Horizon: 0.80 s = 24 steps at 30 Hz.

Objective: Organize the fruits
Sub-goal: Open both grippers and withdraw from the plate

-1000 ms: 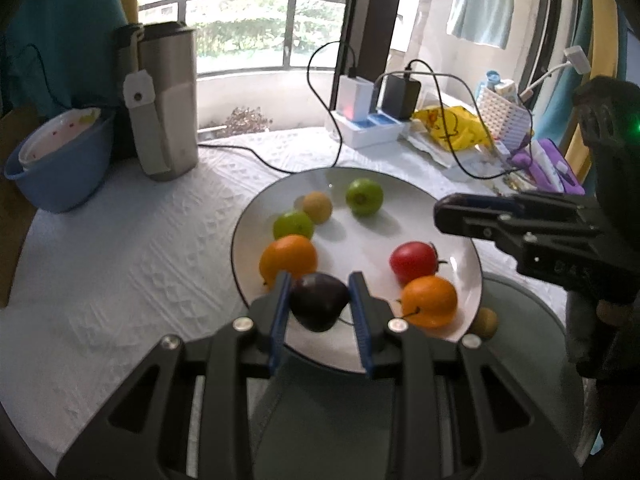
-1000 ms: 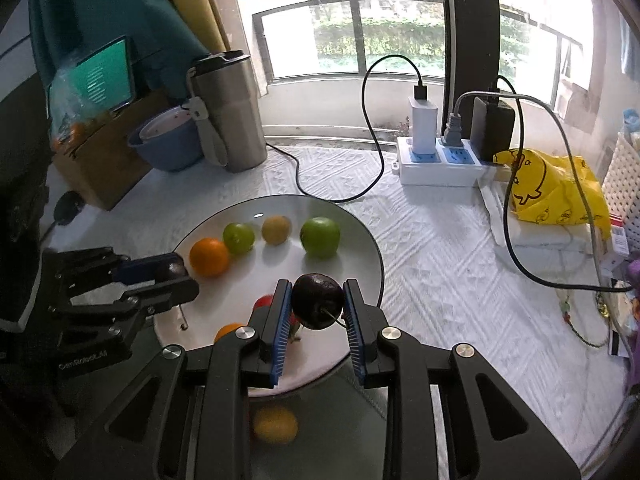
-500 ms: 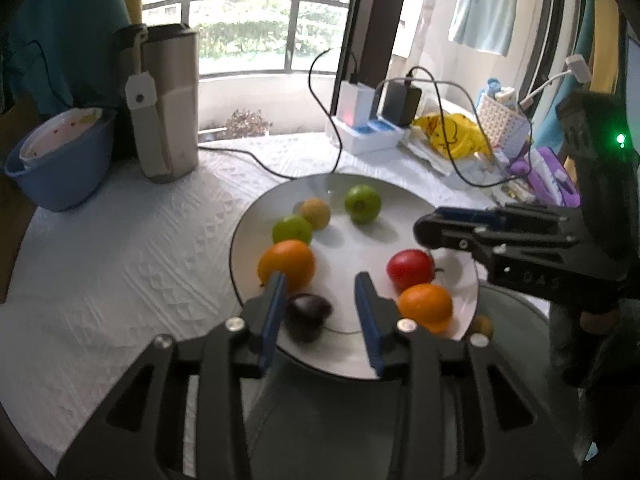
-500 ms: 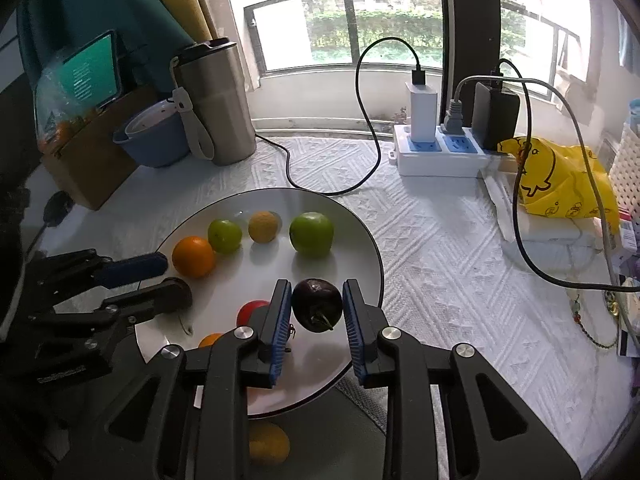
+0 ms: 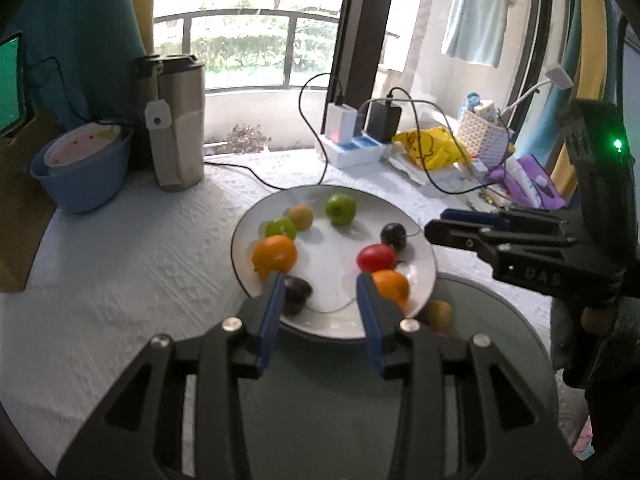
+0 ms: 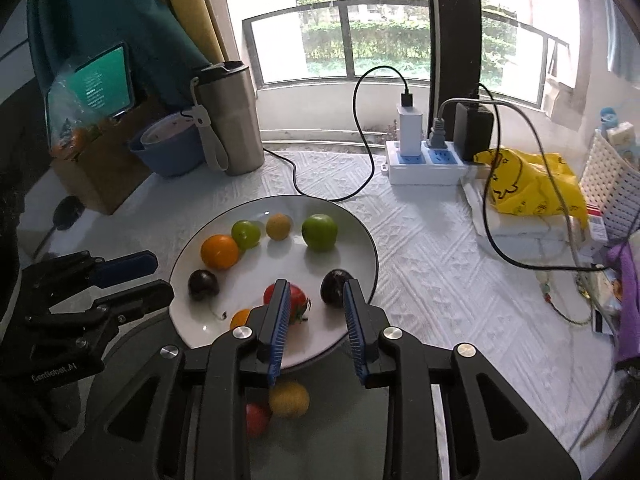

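A white plate [image 5: 332, 320] [image 6: 356, 236] holds several fruits: two dark plums, oranges, a red tomato [image 6: 298, 300], green fruits and a yellow one. My left gripper [image 5: 320, 300] is open above the plate's near edge; one dark plum [image 5: 296, 294] lies on the plate by its left finger. My right gripper [image 6: 314, 312] is open over the plate's right side; the other dark plum [image 6: 334, 286] lies on the plate by its right finger, also in the left wrist view [image 5: 394, 235]. A yellow fruit [image 6: 289, 399] and a red one [image 6: 256, 418] lie on a dark tray below.
A steel tumbler [image 6: 230, 116], a blue bowl [image 6: 172, 152] and a power strip with cables [image 6: 424, 162] stand at the back. A yellow bag [image 6: 528, 184] and a white basket [image 6: 612, 188] are on the right. The table has a white textured cloth.
Both grippers opened and let go of their dark plums, which now lie on the plate. Both grippers have drawn back a little toward the near edge.
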### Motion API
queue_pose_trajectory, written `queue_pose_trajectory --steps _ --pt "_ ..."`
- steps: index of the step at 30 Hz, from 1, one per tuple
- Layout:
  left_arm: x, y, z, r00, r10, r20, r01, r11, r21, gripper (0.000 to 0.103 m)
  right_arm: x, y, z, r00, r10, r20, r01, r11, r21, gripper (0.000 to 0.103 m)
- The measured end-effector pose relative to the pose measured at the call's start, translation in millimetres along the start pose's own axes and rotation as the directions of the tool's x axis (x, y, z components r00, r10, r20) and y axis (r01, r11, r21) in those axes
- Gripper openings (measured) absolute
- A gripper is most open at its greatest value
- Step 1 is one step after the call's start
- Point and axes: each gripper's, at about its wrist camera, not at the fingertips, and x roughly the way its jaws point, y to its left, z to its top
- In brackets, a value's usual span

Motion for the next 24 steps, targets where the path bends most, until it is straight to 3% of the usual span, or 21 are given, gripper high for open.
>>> queue_pose_trajectory --steps 9,11,15,18,24 --pt "-27.2 -15.0 -13.2 1.000 -0.001 0.014 0.001 1.000 0.004 0.042 -31.7 6.0 -19.8 1.000 -0.022 0.009 0.022 1.000 0.006 0.029" --pt "-32.5 -17.2 -16.5 1.000 0.011 0.012 -0.011 1.000 0.007 0.046 -39.7 7.7 -24.0 0.999 -0.028 0.015 0.028 1.000 0.007 0.029" --pt "-43.6 -24.8 -25.5 1.000 0.019 0.007 -0.019 1.000 0.022 0.073 -53.7 9.2 -31.8 0.999 -0.040 0.028 0.039 0.999 0.011 0.031" --pt "-51.6 -33.0 -33.3 1.000 0.014 0.007 -0.014 0.999 0.033 0.079 -63.4 11.1 -38.0 0.998 -0.046 0.034 0.046 0.999 0.009 0.039" --pt "-62.9 -48.6 -46.2 1.000 0.006 0.002 -0.006 0.999 0.048 0.082 -81.0 11.3 -52.9 0.998 -0.053 0.038 0.053 0.999 0.007 0.041"
